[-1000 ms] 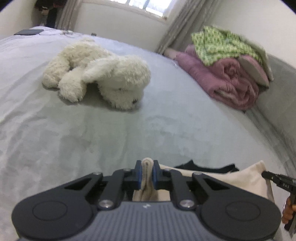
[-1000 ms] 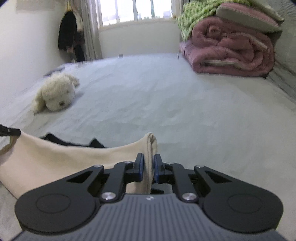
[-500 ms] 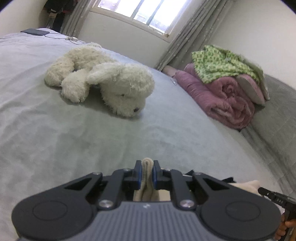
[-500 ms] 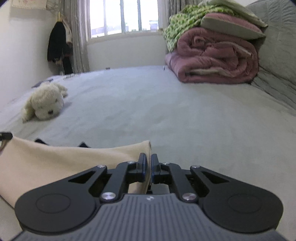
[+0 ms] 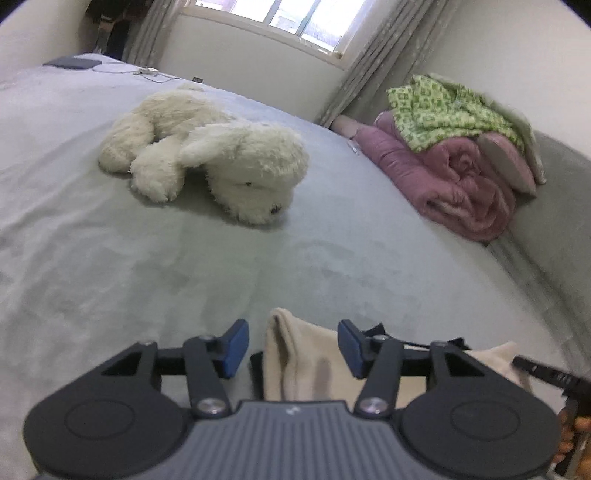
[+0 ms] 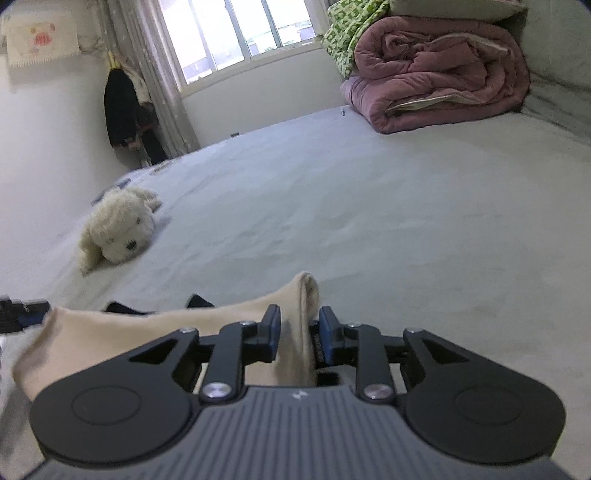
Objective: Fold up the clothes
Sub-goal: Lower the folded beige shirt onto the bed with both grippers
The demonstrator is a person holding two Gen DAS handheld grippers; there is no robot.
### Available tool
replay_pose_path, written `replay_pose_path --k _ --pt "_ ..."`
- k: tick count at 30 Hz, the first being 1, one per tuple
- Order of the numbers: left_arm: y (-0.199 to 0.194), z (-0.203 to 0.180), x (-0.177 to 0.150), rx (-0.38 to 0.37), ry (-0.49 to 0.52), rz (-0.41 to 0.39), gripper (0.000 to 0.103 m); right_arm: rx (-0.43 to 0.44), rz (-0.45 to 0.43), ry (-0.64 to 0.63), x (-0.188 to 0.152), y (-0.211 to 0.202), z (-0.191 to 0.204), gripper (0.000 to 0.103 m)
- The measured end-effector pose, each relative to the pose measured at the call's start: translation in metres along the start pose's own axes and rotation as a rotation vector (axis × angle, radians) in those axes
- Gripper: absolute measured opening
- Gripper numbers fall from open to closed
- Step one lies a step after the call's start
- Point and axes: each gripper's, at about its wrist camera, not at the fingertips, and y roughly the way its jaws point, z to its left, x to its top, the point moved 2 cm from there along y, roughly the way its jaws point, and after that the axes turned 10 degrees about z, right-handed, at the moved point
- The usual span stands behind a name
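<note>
Opening now, both tongs, left [image 5: 291, 345] and right [image 6: 297, 328], release the cream garment [image 5: 295, 362]; this fold is probably laid.

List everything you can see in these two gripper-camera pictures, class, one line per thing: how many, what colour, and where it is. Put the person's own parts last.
cream garment: one, cream, on the bed between both grippers' jaws
dark garment: one, black, under the cream one, edges showing
plush dog: one, white, lying on the bed
bed cover: one, grey-green
rolled quilt: one, pink, far bed corner
patterned cloth: one, green, atop the quilt
window: one, far wall, curtained
hanging coat: one, black, beside the curtain
left gripper: black, blue pads, jaws opening, clear of the cloth
right gripper: same, jaws opening, cloth between
</note>
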Motion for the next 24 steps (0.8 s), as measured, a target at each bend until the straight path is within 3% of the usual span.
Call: replay_pose_path --k 1,2,3,5,9,13,16,19,22,24 --pt "0.002 -0.002 0.000 0.007 0.010 0.005 0.041 0.005 0.007 0.007 0.001 0.002 0.000 0.028" --pt "0.006 -0.005 -0.001 0.021 0.031 0.016 0.013 -0.002 0.016 -0.001 0.001 0.005 0.001 0.028" --pt "0.010 -0.007 -0.001 0.051 0.056 0.030 0.007 -0.026 0.024 -0.027 0.001 0.008 0.004 0.028" --pt "0.011 -0.008 -0.001 0.072 0.078 0.023 0.007 -0.071 0.014 -0.078 -0.003 0.010 0.010 0.013" --pt "-0.012 -0.004 -0.004 -0.026 0.062 -0.095 0.006 -0.102 -0.046 -0.112 -0.005 0.003 0.016 0.012" --pt "-0.020 -0.006 0.000 -0.060 0.058 -0.172 0.006 -0.112 -0.147 -0.135 -0.003 -0.012 0.025 0.012" --pt "-0.006 -0.004 -0.003 -0.016 0.053 -0.131 0.006 -0.151 -0.145 -0.139 -0.004 -0.010 0.026 0.012" --pt "0.016 0.000 -0.009 0.041 0.058 -0.056 0.007 -0.188 -0.043 -0.130 -0.013 0.010 0.019 0.012" --pt "0.018 0.005 -0.010 0.035 0.038 -0.051 0.010 -0.194 -0.027 -0.112 -0.017 0.014 0.014 0.012" --pt "0.012 0.008 -0.007 0.028 0.010 -0.058 0.024 -0.177 -0.041 -0.083 -0.014 0.009 0.012 0.013"
